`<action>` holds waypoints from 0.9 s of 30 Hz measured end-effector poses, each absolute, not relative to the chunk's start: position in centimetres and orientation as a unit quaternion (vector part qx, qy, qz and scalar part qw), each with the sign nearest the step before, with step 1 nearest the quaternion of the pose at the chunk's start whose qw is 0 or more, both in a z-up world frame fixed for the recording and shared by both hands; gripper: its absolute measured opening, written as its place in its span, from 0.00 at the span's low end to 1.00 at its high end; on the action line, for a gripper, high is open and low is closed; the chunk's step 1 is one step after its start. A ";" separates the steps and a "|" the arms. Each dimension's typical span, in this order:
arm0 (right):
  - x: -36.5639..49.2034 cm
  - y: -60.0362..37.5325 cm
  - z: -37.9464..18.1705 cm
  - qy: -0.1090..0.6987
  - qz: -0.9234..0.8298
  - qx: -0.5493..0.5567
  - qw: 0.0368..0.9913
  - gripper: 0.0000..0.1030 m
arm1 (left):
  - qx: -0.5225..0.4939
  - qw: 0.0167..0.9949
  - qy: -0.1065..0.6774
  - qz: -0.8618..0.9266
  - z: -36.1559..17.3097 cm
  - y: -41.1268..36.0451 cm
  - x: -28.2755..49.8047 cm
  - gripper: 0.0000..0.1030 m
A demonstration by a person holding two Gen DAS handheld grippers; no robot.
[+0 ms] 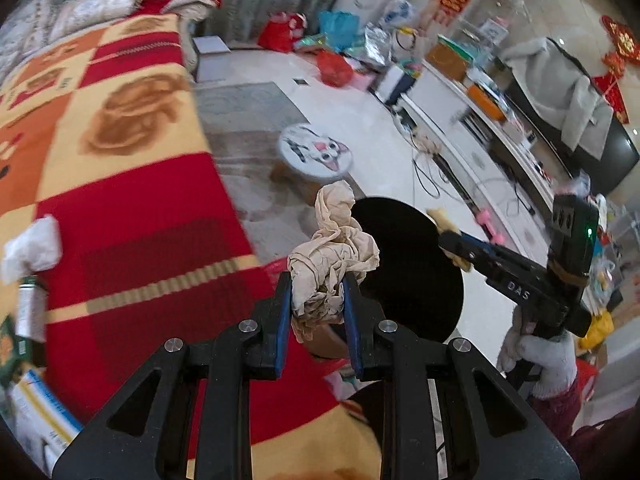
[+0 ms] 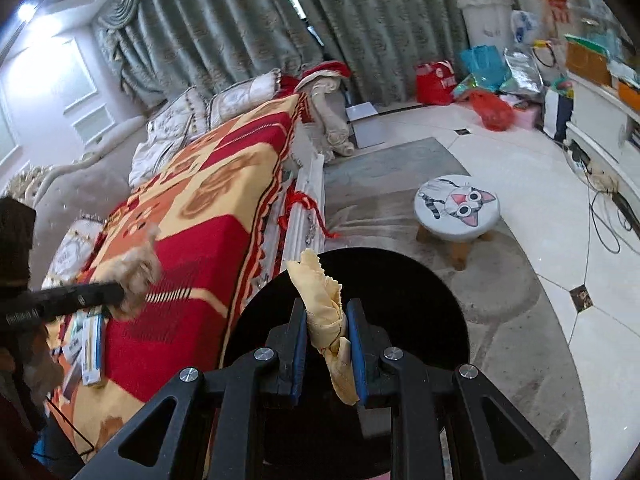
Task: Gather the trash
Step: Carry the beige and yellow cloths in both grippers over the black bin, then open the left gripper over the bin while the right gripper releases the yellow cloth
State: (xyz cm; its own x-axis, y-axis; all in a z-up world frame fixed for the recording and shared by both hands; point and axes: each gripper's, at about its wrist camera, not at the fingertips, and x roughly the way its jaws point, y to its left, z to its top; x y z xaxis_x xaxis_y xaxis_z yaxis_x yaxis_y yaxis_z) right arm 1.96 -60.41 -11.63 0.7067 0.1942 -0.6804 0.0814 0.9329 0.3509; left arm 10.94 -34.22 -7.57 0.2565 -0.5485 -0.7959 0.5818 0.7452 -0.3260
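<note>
Two tools held trash over the black bin (image 2: 400, 300): left tool (image 1: 318, 300) clamped on crumpled beige paper (image 1: 332, 256), right tool (image 2: 326, 332) on a yellow wrapper (image 2: 324, 300); release only once centred above the opening.

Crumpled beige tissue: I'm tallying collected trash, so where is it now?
In the left wrist view, the crumpled beige tissue is clamped in the left claw, by the round black bin opening beside the bed.
</note>
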 end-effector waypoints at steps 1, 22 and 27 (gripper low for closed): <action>2.1 -60.5 -11.8 0.382 0.031 0.183 0.905 0.18 | 0.018 0.788 0.497 -0.362 -7.8 -35.0 11.0 0.21; 1.3 -60.7 -11.8 0.388 -0.019 0.241 0.889 0.41 | 0.015 0.797 0.483 -0.362 -9.9 -40.4 9.5 0.53; -0.2 -60.3 -10.2 0.387 -0.031 0.232 0.892 0.42 | 0.006 0.799 0.484 -0.356 -8.9 -39.5 8.9 0.53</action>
